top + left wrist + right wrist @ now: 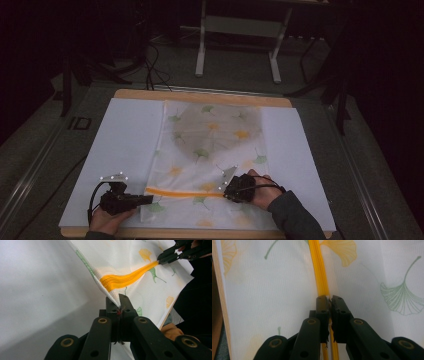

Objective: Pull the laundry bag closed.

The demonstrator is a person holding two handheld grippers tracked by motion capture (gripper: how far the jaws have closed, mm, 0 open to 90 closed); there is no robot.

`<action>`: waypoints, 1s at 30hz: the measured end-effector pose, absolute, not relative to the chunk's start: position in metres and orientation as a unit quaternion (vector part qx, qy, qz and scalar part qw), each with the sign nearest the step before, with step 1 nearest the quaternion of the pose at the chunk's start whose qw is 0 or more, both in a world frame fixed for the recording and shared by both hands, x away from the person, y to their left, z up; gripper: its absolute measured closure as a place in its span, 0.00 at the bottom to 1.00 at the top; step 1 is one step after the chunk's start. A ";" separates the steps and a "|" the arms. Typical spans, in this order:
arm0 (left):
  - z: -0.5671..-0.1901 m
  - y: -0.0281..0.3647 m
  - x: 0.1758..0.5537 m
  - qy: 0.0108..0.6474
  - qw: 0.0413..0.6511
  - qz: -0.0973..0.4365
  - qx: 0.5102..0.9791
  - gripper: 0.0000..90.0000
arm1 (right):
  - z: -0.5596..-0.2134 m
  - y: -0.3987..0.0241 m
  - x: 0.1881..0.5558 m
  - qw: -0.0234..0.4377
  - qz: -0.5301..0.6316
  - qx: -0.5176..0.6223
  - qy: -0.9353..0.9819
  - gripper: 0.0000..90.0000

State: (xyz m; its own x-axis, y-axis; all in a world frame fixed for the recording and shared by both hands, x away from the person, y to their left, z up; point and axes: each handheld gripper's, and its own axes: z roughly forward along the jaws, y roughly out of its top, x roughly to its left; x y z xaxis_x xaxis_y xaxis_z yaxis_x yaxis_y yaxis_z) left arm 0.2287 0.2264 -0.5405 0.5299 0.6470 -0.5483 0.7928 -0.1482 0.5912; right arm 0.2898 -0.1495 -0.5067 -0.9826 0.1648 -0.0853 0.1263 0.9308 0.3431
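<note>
So the cloth lies flat down the middle of the table, long axis running away from the person, and the orange band crosses it near the close end, side to side. That band is the whole story here: the left gripper is clamped on the cloth's left edge right at the band's end, and the right gripper is pinched shut on the band itself, toward the right side. The two grips sit at opposite ends of one straight line, band stretched between them. Looks to me like any lift or fold has to keep both hands level along that line.
</note>
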 end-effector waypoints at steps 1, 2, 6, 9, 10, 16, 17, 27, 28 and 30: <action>-0.541 0.226 0.229 0.478 0.444 -0.082 0.753 0.98 | -0.507 -0.150 0.290 0.056 0.172 0.075 0.981 0.94; -0.541 0.227 0.229 0.478 0.445 -0.083 0.753 0.98 | -0.507 -0.151 0.289 0.057 0.171 0.076 0.981 0.94; -0.541 0.227 0.229 0.478 0.444 -0.083 0.753 0.98 | -0.507 -0.153 0.289 0.057 0.169 0.077 0.981 0.94; -0.541 0.227 0.229 0.478 0.444 -0.083 0.753 0.98 | -0.506 -0.154 0.290 0.056 0.168 0.077 0.981 0.94; -0.541 0.227 0.229 0.478 0.444 -0.082 0.754 0.98 | -0.506 -0.155 0.290 0.057 0.168 0.078 0.981 0.94; -0.541 0.227 0.229 0.478 0.444 -0.082 0.754 0.99 | -0.506 -0.162 0.290 0.056 0.165 0.083 0.981 0.94; -0.541 0.227 0.229 0.478 0.444 -0.083 0.754 0.98 | -0.506 -0.162 0.290 0.057 0.166 0.083 0.981 0.94; -0.541 0.227 0.229 0.479 0.443 -0.082 0.753 0.98 | -0.506 -0.169 0.289 0.058 0.163 0.088 0.981 0.94; -0.541 0.227 0.229 0.478 0.444 -0.082 0.753 0.98 | -0.506 -0.171 0.289 0.058 0.161 0.089 0.981 0.94; -0.541 0.227 0.229 0.479 0.444 -0.082 0.753 0.98 | -0.506 -0.171 0.289 0.058 0.161 0.089 0.981 0.94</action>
State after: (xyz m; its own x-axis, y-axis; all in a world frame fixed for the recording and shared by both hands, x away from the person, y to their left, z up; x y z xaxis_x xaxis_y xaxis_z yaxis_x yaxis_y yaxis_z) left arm 0.2288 0.2269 -0.5409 0.5281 0.6481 -0.5487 0.7942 -0.1481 0.5894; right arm 0.2892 -0.1713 -0.5055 -0.9776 0.1928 -0.0846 0.1555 0.9322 0.3269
